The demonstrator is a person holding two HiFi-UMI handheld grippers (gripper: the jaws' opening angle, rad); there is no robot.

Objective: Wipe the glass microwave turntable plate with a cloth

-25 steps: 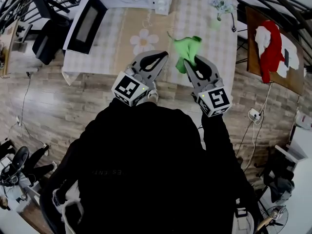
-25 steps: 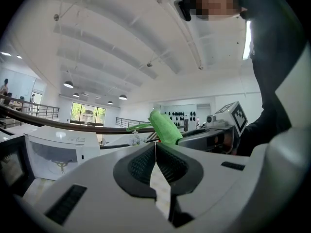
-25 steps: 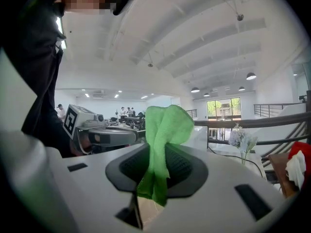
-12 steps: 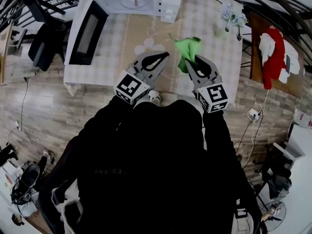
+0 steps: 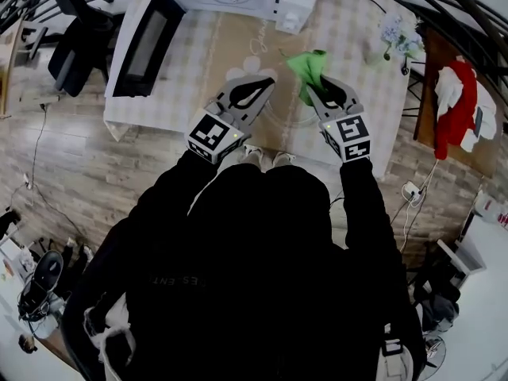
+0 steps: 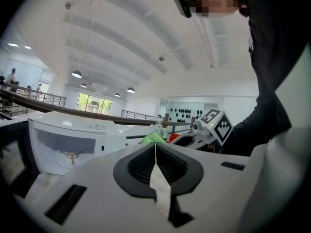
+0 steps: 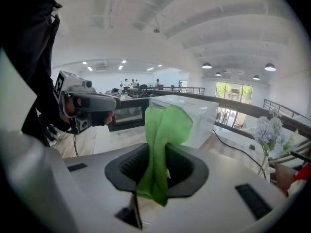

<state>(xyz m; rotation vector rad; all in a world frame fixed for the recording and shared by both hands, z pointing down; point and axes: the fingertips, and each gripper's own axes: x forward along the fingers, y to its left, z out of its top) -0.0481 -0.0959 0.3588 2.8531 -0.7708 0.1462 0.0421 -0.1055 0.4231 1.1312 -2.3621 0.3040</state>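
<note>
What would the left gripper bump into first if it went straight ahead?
Likely the green cloth, dead ahead of the left gripper; the microwave sits just left. Depth is unclear.

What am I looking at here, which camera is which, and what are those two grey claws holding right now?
There is no robot arm here. A person in black holds a two-jaw gripper in each hand. The head view comes from a camera on the person's head and looks steeply down. The two gripper views come from a camera riding on each gripper, looking along its jaws.

The left gripper has its jaws together with nothing between them. The right gripper is clamped on a green cloth.

Below them is a table with a checked cover. On it stand a white microwave, its door swung open, and a small vase of flowers. I cannot clearly make out the glass plate in these views.
</note>
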